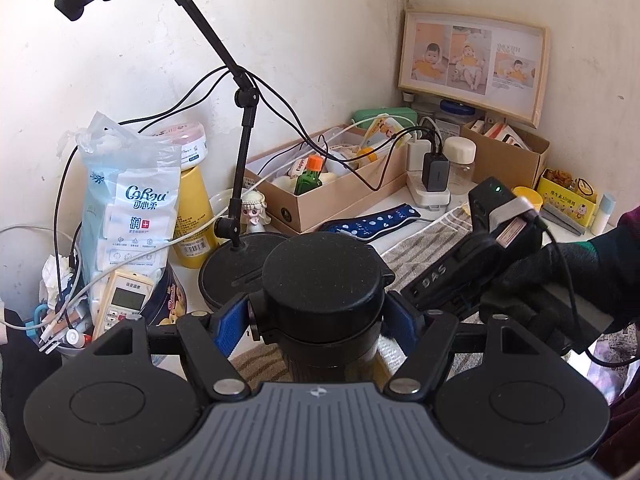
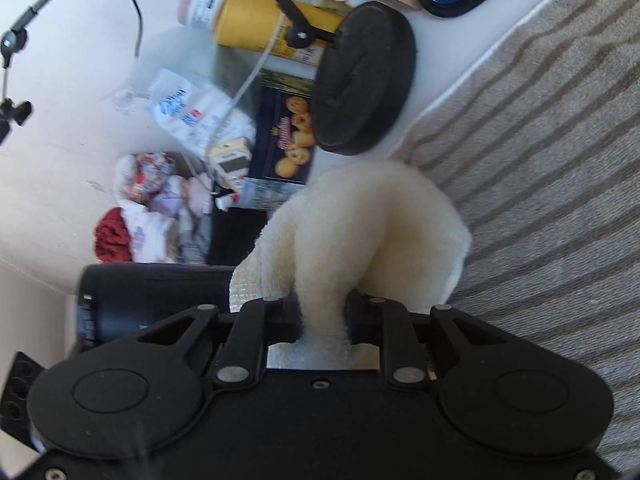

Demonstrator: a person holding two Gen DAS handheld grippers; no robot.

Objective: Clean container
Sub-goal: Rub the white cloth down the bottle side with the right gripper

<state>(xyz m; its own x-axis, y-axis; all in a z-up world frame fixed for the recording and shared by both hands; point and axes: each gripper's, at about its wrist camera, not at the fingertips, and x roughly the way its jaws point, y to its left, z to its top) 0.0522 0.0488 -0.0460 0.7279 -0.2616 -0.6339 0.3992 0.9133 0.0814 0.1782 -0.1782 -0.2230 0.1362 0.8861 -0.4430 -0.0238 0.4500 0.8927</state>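
From the left wrist cam, the left gripper [image 1: 318, 320] is clamping a dark container [image 1: 324, 280] with a round black lid, its jaws pressed on either side just under the lid, blue pads showing. The container is sitting upright over a striped towel [image 1: 424, 248]. Right behind it the round black stand base [image 1: 228, 268] is crowding in, with a yellow tube [image 1: 195, 216] and a tissue bag [image 1: 132, 208] further back-left of the container. Off to the container's right, a gloved hand is gripping the right gripper [image 1: 472, 256], which is lying pretty close. Over on the right wrist cam, the right gripper [image 2: 322, 316] is pinching a cream cloth [image 2: 360, 224] between its jaws, and the cloth is bulging up and blocking the middle of the view. Past it the stand base [image 2: 360, 76] is sitting beside the striped towel [image 2: 540, 140], with a cookie tin [image 2: 284, 140] next to the base.
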